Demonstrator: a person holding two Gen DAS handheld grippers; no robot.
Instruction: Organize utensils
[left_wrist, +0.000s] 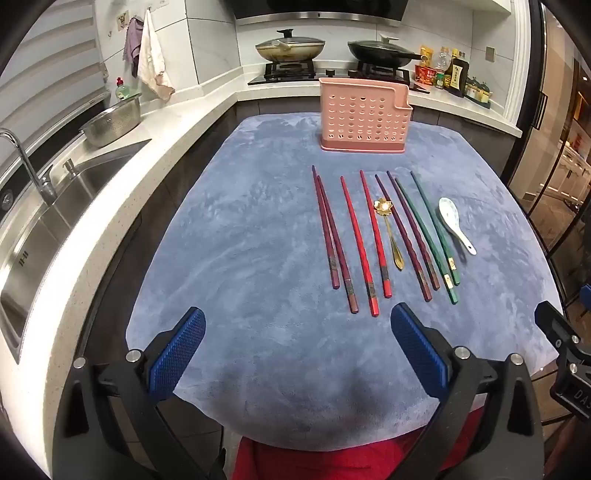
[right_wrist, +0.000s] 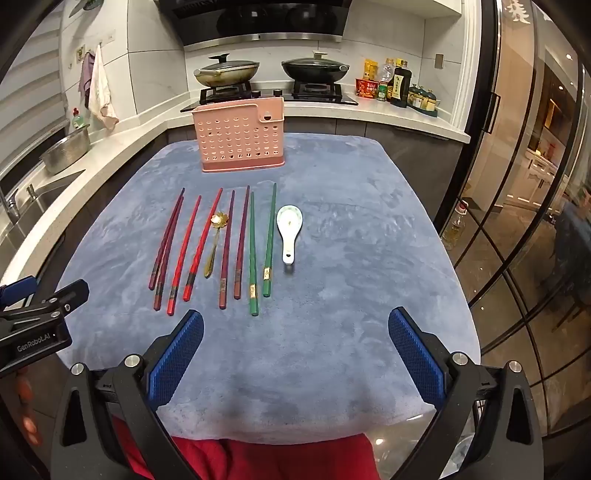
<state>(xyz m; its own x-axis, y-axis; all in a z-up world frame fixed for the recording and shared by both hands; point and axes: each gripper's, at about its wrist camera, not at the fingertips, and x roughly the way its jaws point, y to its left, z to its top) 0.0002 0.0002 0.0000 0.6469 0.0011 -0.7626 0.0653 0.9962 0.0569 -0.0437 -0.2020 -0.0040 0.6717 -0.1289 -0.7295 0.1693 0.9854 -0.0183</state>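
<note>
Several chopsticks lie side by side on the blue cloth (left_wrist: 240, 240): a dark red pair (left_wrist: 334, 240), a bright red pair (left_wrist: 365, 236), a purple pair (left_wrist: 408, 232) and a green pair (left_wrist: 432, 229). A gold spoon (left_wrist: 389, 230) lies among them and a white ceramic spoon (left_wrist: 454, 223) sits at their right. A pink perforated utensil holder (left_wrist: 364, 116) stands upright behind them. My left gripper (left_wrist: 297, 349) hovers open over the near cloth, left of the row's near ends. My right gripper (right_wrist: 295, 349) is open too, nearer than the green pair (right_wrist: 260, 251) and the white spoon (right_wrist: 289, 230).
A white counter (left_wrist: 110, 206) with a steel sink (left_wrist: 55, 229) and a colander runs along the left. Behind the holder (right_wrist: 240, 136) are a stove with two lidded pans (right_wrist: 269, 72) and sauce bottles. Glass doors (right_wrist: 535, 221) stand at the right. Red fabric (right_wrist: 266, 459) hangs at the near table edge.
</note>
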